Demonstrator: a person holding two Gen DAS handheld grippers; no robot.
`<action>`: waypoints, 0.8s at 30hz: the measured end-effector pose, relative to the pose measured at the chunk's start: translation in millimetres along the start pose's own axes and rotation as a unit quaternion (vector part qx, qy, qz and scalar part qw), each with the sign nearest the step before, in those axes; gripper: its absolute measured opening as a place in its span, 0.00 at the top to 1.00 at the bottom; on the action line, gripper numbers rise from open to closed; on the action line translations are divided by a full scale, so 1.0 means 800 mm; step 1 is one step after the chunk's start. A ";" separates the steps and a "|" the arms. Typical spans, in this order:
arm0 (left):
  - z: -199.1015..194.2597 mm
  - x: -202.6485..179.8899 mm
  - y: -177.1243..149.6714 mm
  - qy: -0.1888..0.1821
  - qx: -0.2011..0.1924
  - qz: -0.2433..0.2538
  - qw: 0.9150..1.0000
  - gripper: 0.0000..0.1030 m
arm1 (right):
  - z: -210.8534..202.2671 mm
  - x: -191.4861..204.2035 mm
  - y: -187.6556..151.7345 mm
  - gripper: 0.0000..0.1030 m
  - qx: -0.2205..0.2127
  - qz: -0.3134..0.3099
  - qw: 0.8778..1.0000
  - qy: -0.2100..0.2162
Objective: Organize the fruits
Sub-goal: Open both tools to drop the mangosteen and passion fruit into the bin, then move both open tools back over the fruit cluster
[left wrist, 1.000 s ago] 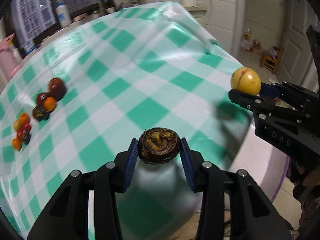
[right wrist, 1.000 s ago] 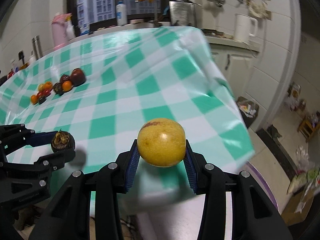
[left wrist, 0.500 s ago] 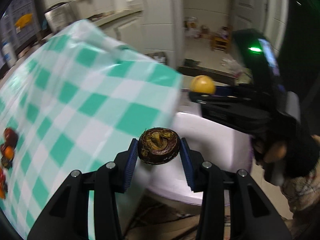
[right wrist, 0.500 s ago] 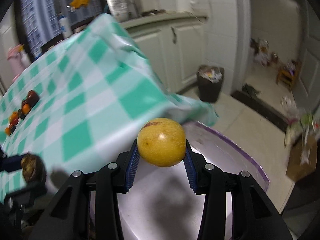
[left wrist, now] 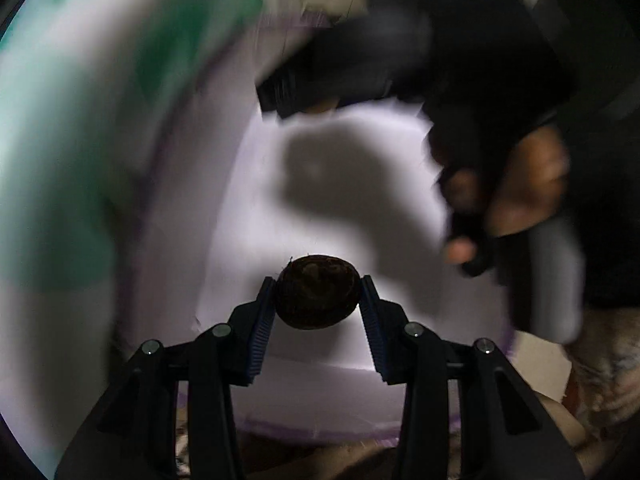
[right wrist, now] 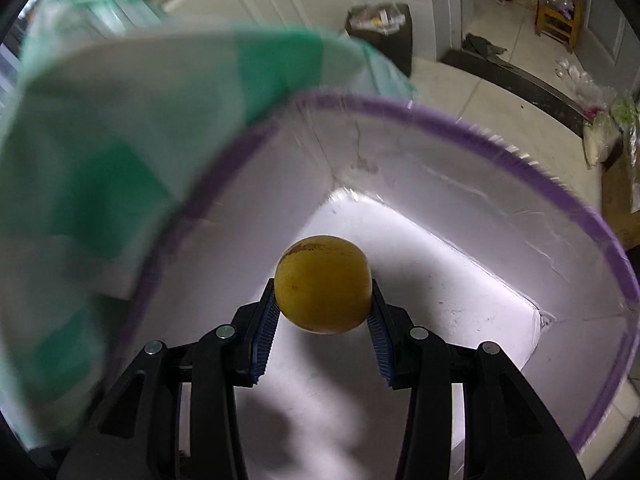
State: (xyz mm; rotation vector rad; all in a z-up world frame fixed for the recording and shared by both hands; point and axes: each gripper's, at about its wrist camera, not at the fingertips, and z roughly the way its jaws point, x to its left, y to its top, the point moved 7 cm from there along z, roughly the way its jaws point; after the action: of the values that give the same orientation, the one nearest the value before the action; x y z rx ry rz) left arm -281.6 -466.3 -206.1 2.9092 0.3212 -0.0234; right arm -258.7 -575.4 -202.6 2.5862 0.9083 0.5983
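the left gripper [left wrist: 318, 290] is clamped on a dark brown, rough-skinned fruit [left wrist: 316, 292], its blue ribbed pads pressing the fruit from both sides. it points down over the white inside of a box [left wrist: 340, 168] with a purple rim. the view here is badly blurred. the right gripper [right wrist: 322, 292] is closed on a round yellow fruit [right wrist: 322, 284] with a small brown mark near its top, held above the same white box [right wrist: 460, 280] (its floor and one inner corner show clearly). a green-and-white checked tablecloth [right wrist: 120, 152] hangs over the box's left edge. in the left wrist view the person's right hand [left wrist: 520, 188] shows on a dark handle, casting a shadow across the box floor. beyond the box lie a tiled floor, a dark bin [right wrist: 382, 28] and a small wooden stool [right wrist: 558, 20].
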 end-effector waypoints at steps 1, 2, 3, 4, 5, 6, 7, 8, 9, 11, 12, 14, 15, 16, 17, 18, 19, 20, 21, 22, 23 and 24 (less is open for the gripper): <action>0.013 0.003 -0.001 0.003 0.017 -0.006 1.000 0.59 | 0.008 0.001 -0.001 0.58 0.006 -0.006 1.000 -0.011; 0.025 0.007 -0.003 0.010 0.032 -0.012 0.999 0.59 | 0.020 0.002 -0.002 0.58 0.014 -0.013 1.000 -0.021; 0.036 0.011 -0.005 0.016 0.050 -0.019 0.998 0.59 | 0.030 0.002 -0.004 0.58 0.024 -0.014 0.999 -0.027; 0.042 0.014 -0.007 0.018 0.060 -0.024 0.998 0.59 | 0.040 0.001 -0.006 0.58 0.034 -0.016 0.999 -0.032; 0.046 0.016 -0.008 0.017 0.066 -0.028 0.997 0.59 | 0.049 0.002 -0.009 0.58 0.041 -0.019 0.998 -0.038; 0.052 0.020 -0.009 0.022 0.072 -0.035 0.997 0.59 | 0.055 0.001 -0.011 0.58 0.045 -0.024 0.998 -0.045; 0.054 0.018 -0.013 0.024 0.076 -0.038 0.996 0.59 | 0.061 0.002 -0.013 0.58 0.047 -0.029 0.997 -0.054; 0.057 0.020 -0.014 0.025 0.081 -0.042 0.996 0.59 | 0.065 0.003 -0.015 0.58 0.048 -0.033 0.997 -0.060; 0.061 0.026 -0.017 0.024 0.087 -0.048 0.995 0.59 | 0.068 0.003 -0.017 0.58 0.049 -0.035 0.996 -0.063; 0.066 0.030 -0.019 0.021 0.094 -0.057 0.994 0.59 | 0.070 0.005 -0.020 0.58 0.050 -0.036 0.996 -0.066; 0.068 0.030 -0.020 0.016 0.096 -0.060 0.993 0.59 | 0.071 0.005 -0.021 0.57 0.049 -0.036 0.996 -0.067; 0.070 0.030 -0.017 0.009 0.095 -0.062 0.993 0.59 | 0.071 0.004 -0.024 0.57 0.049 -0.035 0.996 -0.069; 0.070 0.029 -0.016 0.004 0.093 -0.062 0.994 0.57 | 0.072 0.003 -0.026 0.57 0.050 -0.032 0.996 -0.069; 0.069 0.028 -0.015 0.002 0.091 -0.062 0.994 0.55 | 0.072 0.002 -0.028 0.57 0.054 -0.026 0.996 -0.067; 0.070 0.030 -0.008 0.001 0.088 -0.062 0.994 0.47 | 0.074 -0.004 -0.025 0.56 0.056 -0.022 0.996 -0.065; 0.067 0.030 -0.005 -0.002 0.081 -0.062 0.995 0.41 | 0.074 -0.005 -0.027 0.52 0.058 -0.018 0.996 -0.064; 0.065 0.033 -0.003 -0.007 0.075 -0.061 0.995 0.39 | 0.071 -0.005 -0.028 0.45 0.057 -0.016 0.996 -0.062; 0.062 0.032 -0.001 -0.011 0.070 -0.059 0.996 0.36 | 0.067 -0.005 -0.026 0.32 0.052 -0.013 0.997 -0.058; 0.057 0.031 0.001 -0.012 0.061 -0.055 0.997 0.31 | 0.064 -0.007 -0.021 0.29 0.046 -0.010 0.998 -0.053; 0.051 0.029 0.003 -0.012 0.052 -0.050 0.997 0.29 | 0.056 -0.007 -0.021 0.29 0.040 -0.009 0.998 -0.049; 0.044 0.027 0.005 -0.013 0.042 -0.044 0.998 0.28 | 0.044 -0.008 -0.020 0.29 0.034 -0.006 0.998 -0.046; 0.034 0.022 0.006 -0.017 0.027 -0.033 0.999 0.28 | 0.032 -0.010 -0.018 0.29 0.027 -0.001 0.999 -0.044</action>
State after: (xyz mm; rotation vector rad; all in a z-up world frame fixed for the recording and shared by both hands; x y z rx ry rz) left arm -262.8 -473.2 -232.1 2.9474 0.4183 -0.0940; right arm -259.1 -573.8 -232.9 2.6366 0.9090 0.4614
